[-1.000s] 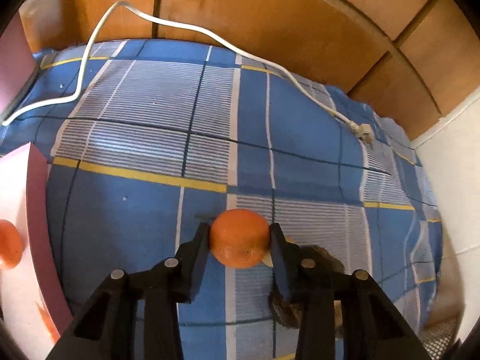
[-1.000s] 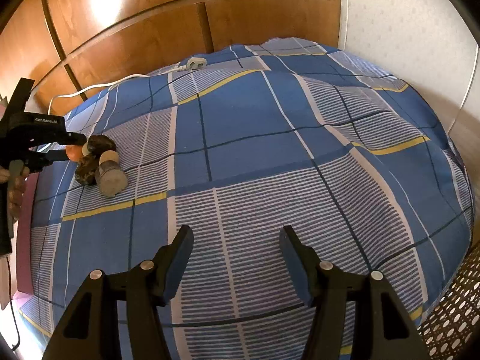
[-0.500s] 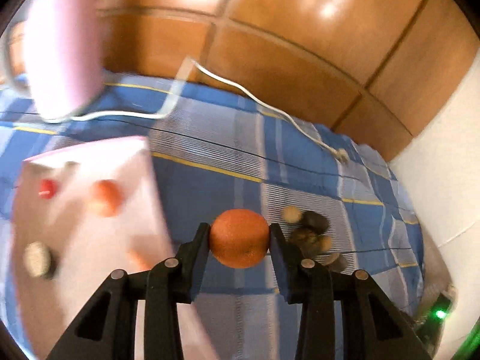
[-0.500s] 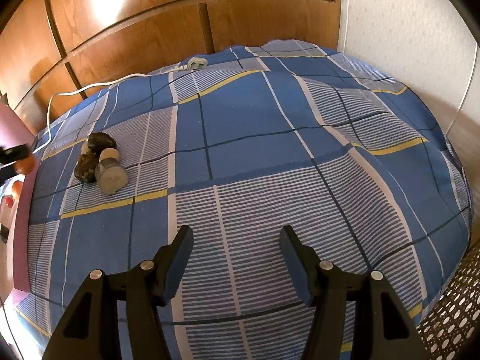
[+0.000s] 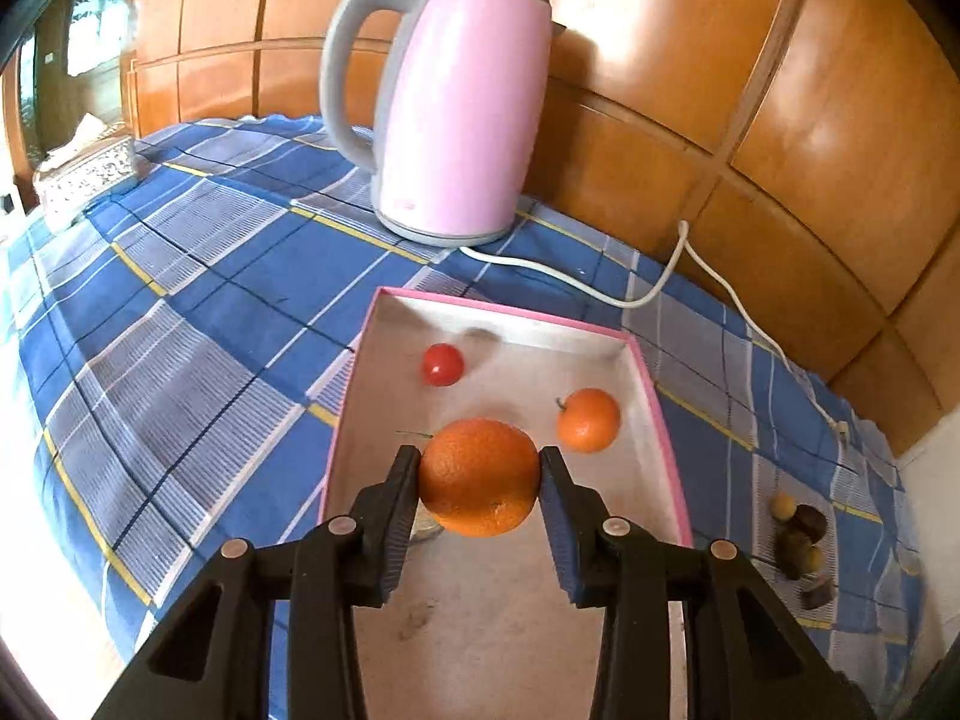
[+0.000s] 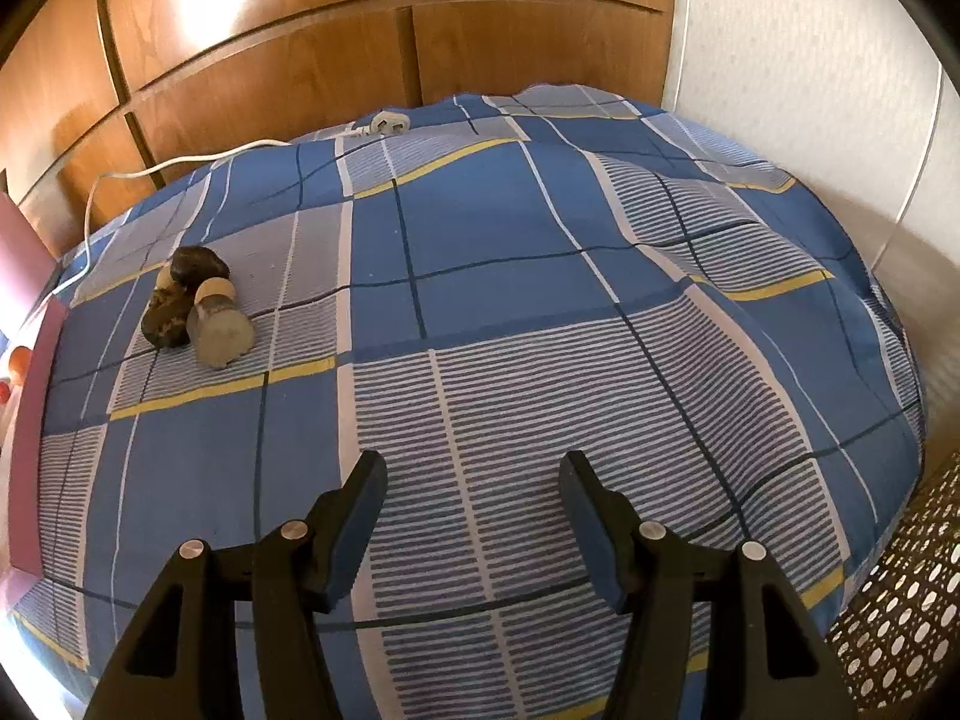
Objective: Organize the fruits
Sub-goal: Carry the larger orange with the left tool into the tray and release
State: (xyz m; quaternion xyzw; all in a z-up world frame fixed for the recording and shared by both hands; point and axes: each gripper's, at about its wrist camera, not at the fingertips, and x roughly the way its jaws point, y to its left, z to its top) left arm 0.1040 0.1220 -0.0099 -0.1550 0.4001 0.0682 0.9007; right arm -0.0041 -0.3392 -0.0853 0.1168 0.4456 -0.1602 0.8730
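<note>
The orange (image 5: 478,476) is bright orange with a dimpled skin, and a paler orange tangerine (image 5: 588,420) and a glossy red small fruit (image 5: 442,364) lie farther off in the box (image 5: 654,414), off-white inside with a pink rim. Far behind, the kettle (image 5: 462,114) is pastel pink with a grey handle. The cloth (image 6: 540,312) is blue plaid with white-striped panels and yellow lines. At far left the pile of pieces (image 6: 195,306) is dark brown and beige.
</note>
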